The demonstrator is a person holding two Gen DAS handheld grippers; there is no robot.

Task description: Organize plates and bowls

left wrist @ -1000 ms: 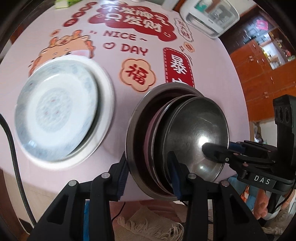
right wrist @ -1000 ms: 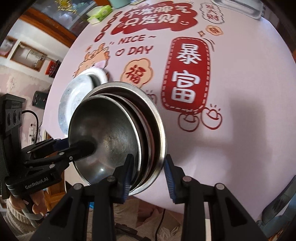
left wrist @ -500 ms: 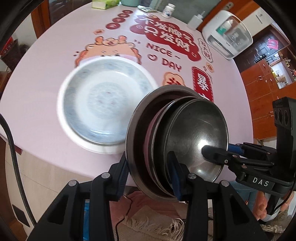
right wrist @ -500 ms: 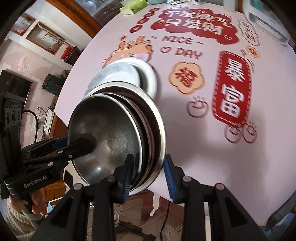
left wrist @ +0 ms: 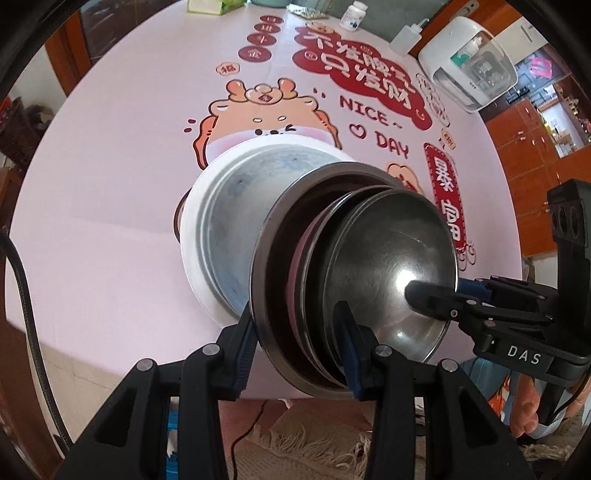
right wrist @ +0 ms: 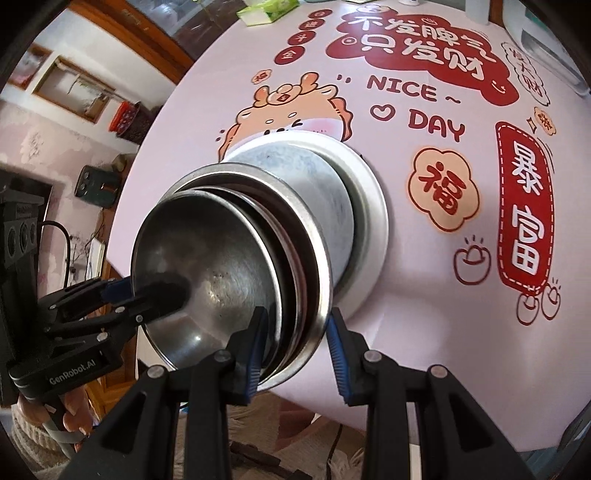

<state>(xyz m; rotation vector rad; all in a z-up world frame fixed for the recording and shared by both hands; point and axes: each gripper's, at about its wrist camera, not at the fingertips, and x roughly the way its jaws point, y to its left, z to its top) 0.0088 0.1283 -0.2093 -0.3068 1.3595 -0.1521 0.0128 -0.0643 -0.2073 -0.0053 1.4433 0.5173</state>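
Note:
A nested stack of steel bowls [left wrist: 388, 266] [right wrist: 207, 266] hangs tilted above the table, carried by both grippers. My left gripper [left wrist: 295, 350] is shut on the stack's near rim. My right gripper [right wrist: 295, 350] is shut on the opposite rim, and it also shows in the left wrist view [left wrist: 436, 299] with one finger inside the top bowl. The left gripper [right wrist: 159, 295] likewise reaches into the top bowl in the right wrist view. Behind and below the stack, a blue-patterned plate [left wrist: 236, 206] [right wrist: 317, 177] rests on a larger white plate [left wrist: 192, 236] [right wrist: 373, 206], both partly hidden by the bowls.
The round table [left wrist: 110, 184] wears a pink printed cloth. At its far side stand a white appliance [left wrist: 469, 70], two bottles [left wrist: 354, 16] and a green tissue pack [right wrist: 266, 9]. A fringed rug [left wrist: 314, 443] lies beyond the near edge. Wooden cabinets [left wrist: 535, 147] are at the right.
Both grippers have carried the bowl stack sideways across the table. The plates, earlier off to the left of the bowls, now sit directly behind and under them. Neither grip has changed.

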